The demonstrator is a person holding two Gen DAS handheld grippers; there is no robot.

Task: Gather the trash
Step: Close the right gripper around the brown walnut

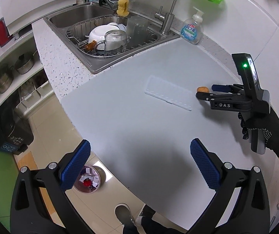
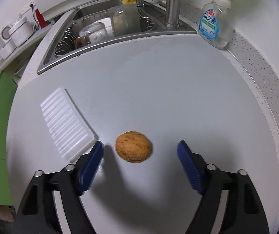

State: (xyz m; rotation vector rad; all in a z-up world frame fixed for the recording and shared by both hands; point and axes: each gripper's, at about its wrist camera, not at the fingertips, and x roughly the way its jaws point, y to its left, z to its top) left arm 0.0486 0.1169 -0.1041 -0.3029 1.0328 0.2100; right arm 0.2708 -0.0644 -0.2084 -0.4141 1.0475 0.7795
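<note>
While the right gripper (image 2: 139, 163) hangs with its blue pads spread either side of the round, golden-brown biscuit-like scrap (image 2: 133, 146) on the pale grey countertop (image 2: 159, 89), touching nothing, this looks like the pick-up step; next it must lower and pinch. The ribbed white plastic tray (image 2: 65, 124) crowds the left pad, the right lies free. Left gripper (image 1: 139, 163) waits agape, empty, near the counter's edge above the floor bin (image 1: 88, 179).

Two tools: right tool (image 2: 140, 150), left tool (image 1: 139, 152). One brown round lump (image 2: 133, 146) between the right tool's pads, one white ribbed tray (image 2: 66, 123) beside its left pad, one soap bottle (image 2: 214, 19) far ahead, one trash bin (image 1: 87, 179) below the left tool
</note>
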